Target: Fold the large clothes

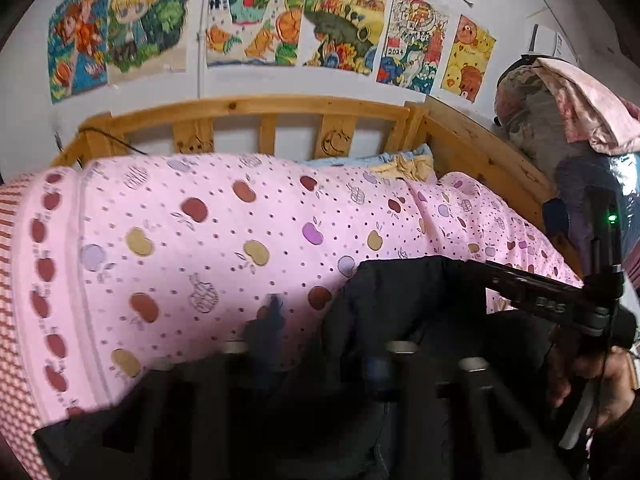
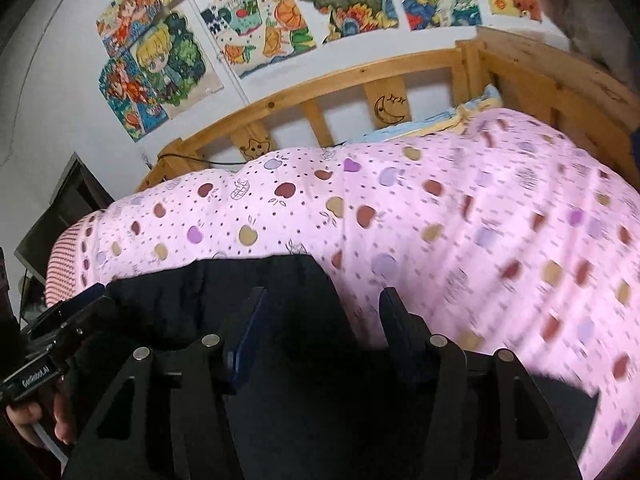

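A dark, padded garment (image 1: 400, 300) lies on a pink apple-print quilt (image 1: 180, 220) near its front edge. In the blurred left wrist view, my left gripper (image 1: 324, 320) has its fingers apart. Its left finger (image 1: 274, 316) stands over bare quilt, and the garment's raised edge covers the right one. In the right wrist view the same garment (image 2: 180, 304) spreads under my right gripper (image 2: 322, 296). Its jaws stand apart with dark cloth showing between them and no pad pressing on it. Each view shows the other gripper's black frame (image 1: 552, 300) (image 2: 60, 320) at its side, held by a hand (image 2: 60, 420).
A wooden bed rail (image 1: 248, 104) runs along the far side and the right end (image 1: 480, 148). Drawings (image 1: 256, 20) cover the wall. A blue and yellow pillow (image 1: 404, 164) sits in the corner. Bundled bedding (image 1: 568, 104) is piled at the right, and dark furniture (image 2: 60, 216) stands at the left.
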`<state>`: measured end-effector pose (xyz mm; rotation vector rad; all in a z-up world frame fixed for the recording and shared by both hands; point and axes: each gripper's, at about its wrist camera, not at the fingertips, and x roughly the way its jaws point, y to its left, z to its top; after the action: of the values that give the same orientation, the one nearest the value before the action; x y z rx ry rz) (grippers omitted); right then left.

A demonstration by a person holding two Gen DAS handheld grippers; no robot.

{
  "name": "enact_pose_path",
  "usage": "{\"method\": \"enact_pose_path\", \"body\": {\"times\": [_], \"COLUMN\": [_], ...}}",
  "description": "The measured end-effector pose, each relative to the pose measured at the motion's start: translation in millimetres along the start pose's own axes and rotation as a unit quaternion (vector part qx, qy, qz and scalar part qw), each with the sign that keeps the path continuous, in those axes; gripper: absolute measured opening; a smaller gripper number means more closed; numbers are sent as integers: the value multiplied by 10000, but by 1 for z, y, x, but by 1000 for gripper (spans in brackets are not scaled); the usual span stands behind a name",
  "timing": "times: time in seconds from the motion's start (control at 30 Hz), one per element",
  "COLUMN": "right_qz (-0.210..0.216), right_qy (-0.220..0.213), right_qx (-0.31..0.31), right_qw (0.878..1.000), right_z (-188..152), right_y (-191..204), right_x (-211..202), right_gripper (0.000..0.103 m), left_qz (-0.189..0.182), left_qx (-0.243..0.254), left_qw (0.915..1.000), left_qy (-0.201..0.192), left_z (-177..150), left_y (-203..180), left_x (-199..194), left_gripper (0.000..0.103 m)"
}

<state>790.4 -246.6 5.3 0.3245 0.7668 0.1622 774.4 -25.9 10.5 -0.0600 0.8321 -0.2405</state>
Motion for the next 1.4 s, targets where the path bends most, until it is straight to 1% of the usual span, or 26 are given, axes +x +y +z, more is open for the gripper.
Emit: {"method": "enact_pose_path", "body": {"times": [0.03,0.1,0.2,0.27,0.4,0.5,0.6,0.63,0.7,0.77,0.83,0.9,0.97,1.03,1.07,1.1,1.17,1.2,1.3,1.4], "right_qz": [-44,-191,-232,-332,-301,-86,-145,-172,-192,-290,-413,-450,-473,-547,-562,-561,-381,-291,-26,173], "right_qy": [12,58,-2,-186,-387,-420,-374,-333,-135,125,362,509,645,711,708,672,545,485,174,-308], "right_qx": [-21,-46,-97,-302,-630,-815,-1261,-1389,-1629,-1915,-2164,-2171,-2089,-2113,-2103,-2089,-1911,-1809,-1603,-1400], "right_qw": [10000,9998,9997,9988,9968,9958,9912,9896,9864,9810,9748,9738,9747,9733,9735,9740,9793,9819,9869,9895], "right_z": [3,3,-3,-9,-18,-31,-50,-57,-73,-90,-107,-115,-123,-132,-134,-135,-131,-127,-113,-91], "right_y": [2,7,8,10,2,-2,3,2,3,2,3,1,-1,-3,-5,-2,-6,-8,-11,-12], "right_x": [6,15,12,-5,-49,-83,-109,-117,-126,-128,-122,-114,-102,-92,-89,-90,-102,-108,-136,-158], "right_gripper": [47,22,11,8,5,5,4,4,4,4,4,4,4,4,4,4,5,6,10,11], "left_qz": [12,-38,-89,-125,-381,-545,-660,-664,-653,-618,-543,-392,-163,-47,-27,-42,-155,-193,-283,-586], "left_qx": [-6,14,68,156,265,331,741,878,1157,1339,1411,1475,1706,1815,1868,1919,1983,1996,1945,1625], "left_qw": [10000,10000,9998,9995,9986,9978,9951,9939,9902,9857,9828,9798,9759,9748,9748,9756,9773,9775,9802,9844], "left_qy": [21,-49,-164,-243,-234,-164,-8,95,432,815,1059,1290,1347,1295,1222,1067,733,646,239,-341], "left_z": [0,-3,-7,-11,-20,-36,-57,-64,-78,-93,-105,-115,-126,-131,-131,-130,-127,-125,-116,-98], "left_y": [1,1,1,3,7,6,-2,-6,-11,-15,-18,-21,-29,-33,-34,-35,-33,-32,-25,-17], "left_x": [2,-3,-16,-31,-58,-78,-94,-96,-93,-83,-73,-57,-44,-42,-44,-50,-67,-73,-95,-114], "left_gripper": [11,8,7,6,6,6,5,5,5,5,5,5,5,5,5,5,7,9,16,23]}}
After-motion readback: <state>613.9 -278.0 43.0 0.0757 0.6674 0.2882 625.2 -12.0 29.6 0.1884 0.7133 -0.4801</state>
